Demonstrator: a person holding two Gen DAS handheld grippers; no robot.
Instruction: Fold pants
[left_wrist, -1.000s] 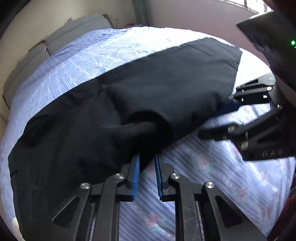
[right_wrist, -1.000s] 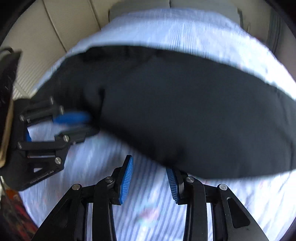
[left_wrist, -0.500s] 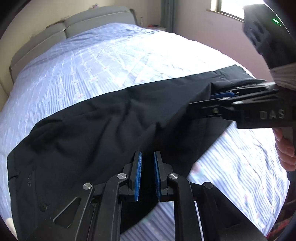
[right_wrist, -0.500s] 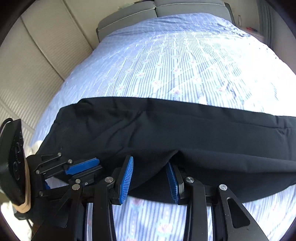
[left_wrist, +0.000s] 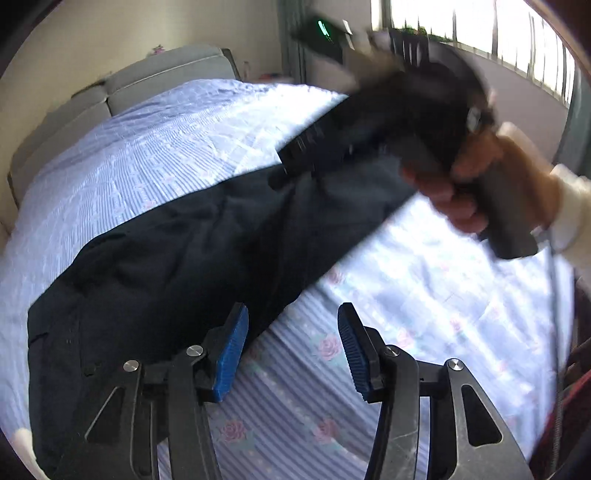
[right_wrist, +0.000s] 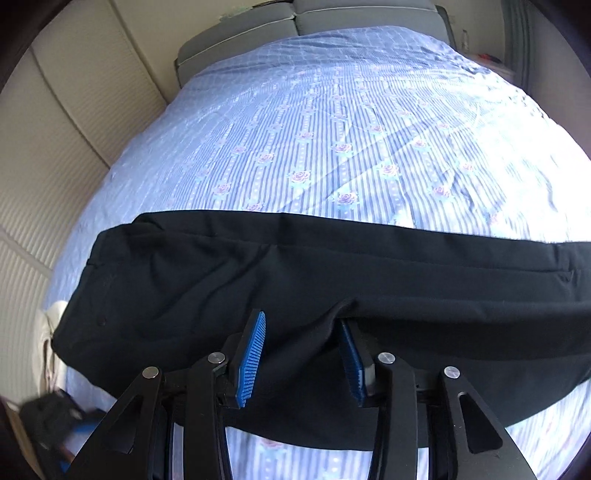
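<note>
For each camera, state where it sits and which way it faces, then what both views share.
Left wrist: sits on the left gripper, looking across the bed toward the headboard and window; the right hand shows, blurred, gripping its handle.
Right wrist: sits on the right gripper, looking up the bed toward the headboard; no hand shows.
Shared: the black pants on the striped floral sheet.

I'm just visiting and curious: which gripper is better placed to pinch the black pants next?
Probably the right. The right gripper is open with black pants fabric lying between its pads. The left gripper is open over the floral bedsheet, the pants' edge only beside one pad.
</note>
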